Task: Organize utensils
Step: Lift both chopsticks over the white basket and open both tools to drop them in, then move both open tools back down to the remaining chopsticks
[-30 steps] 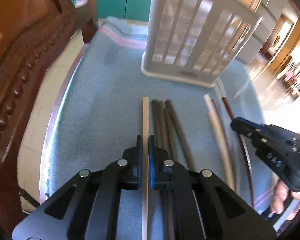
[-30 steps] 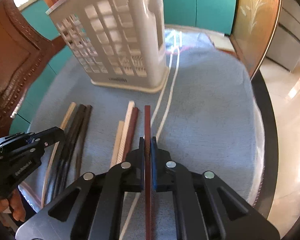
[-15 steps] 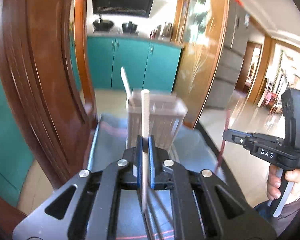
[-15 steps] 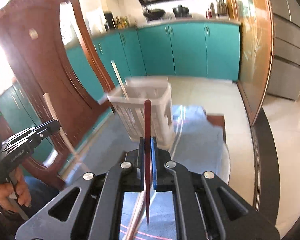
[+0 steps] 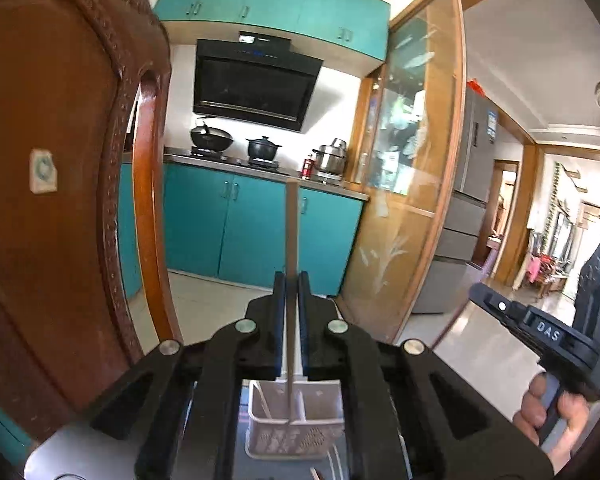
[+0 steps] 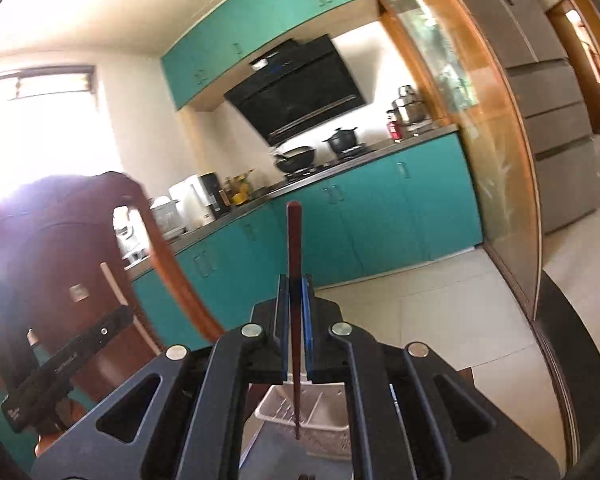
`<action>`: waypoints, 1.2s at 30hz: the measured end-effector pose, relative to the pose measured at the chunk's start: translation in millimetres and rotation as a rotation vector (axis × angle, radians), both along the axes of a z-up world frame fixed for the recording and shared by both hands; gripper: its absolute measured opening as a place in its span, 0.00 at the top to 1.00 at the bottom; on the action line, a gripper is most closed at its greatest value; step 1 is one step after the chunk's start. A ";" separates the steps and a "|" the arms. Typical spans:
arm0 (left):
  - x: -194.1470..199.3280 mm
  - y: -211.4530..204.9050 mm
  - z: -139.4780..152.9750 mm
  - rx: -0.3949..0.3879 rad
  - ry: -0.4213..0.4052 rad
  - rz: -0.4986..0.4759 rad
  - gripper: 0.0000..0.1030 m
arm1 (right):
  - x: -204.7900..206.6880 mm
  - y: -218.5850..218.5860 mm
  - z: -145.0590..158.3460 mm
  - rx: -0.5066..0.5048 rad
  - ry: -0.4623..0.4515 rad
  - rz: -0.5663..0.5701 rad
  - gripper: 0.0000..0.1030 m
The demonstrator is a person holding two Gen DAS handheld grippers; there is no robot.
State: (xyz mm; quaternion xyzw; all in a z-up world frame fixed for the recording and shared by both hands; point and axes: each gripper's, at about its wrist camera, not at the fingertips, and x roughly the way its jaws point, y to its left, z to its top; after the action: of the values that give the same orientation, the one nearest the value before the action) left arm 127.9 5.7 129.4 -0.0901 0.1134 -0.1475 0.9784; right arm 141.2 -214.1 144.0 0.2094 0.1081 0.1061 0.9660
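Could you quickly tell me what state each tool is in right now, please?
Left tool: closed on a pale wooden chopstick.
Right tool: closed on a dark red chopstick.

A wooden chair back (image 5: 60, 200) is crowding the left side. Open air is lying ahead, above the basket (image 5: 296, 424). The right gripper (image 5: 496, 304) is hovering on the right, well apart.

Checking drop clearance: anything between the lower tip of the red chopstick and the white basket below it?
Nothing. In the right wrist view the red chopstick, clamped in the right tongs, points down over the white basket; the stretch looks bare.
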 end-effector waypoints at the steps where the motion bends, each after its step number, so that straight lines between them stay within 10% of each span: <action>1: 8.9 0.5 -5.6 -0.011 0.014 0.010 0.93 | 7.6 0.2 -4.7 0.004 0.008 -0.010 0.93; 10: 43.0 19.5 -19.7 -0.130 0.011 0.081 0.93 | 26.8 2.7 -22.1 -0.013 -0.018 -0.096 0.93; 24: 64.9 -17.6 -70.3 0.036 0.071 0.133 0.93 | 16.1 42.4 -67.7 -0.226 0.075 -0.054 0.90; 32: 39.4 -11.9 -77.0 0.069 0.057 0.130 0.70 | -24.5 34.9 -81.0 -0.248 0.030 0.048 0.73; 36: 28.2 -2.9 -93.6 0.082 0.117 0.120 0.70 | -19.3 43.7 -130.7 -0.279 0.229 0.154 0.72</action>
State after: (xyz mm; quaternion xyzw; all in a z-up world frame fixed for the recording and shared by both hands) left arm 156.0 2.8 35.8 -0.0650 0.1705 -0.0784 0.9801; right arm 121.9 -170.4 13.3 0.0752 0.2466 0.1390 0.9562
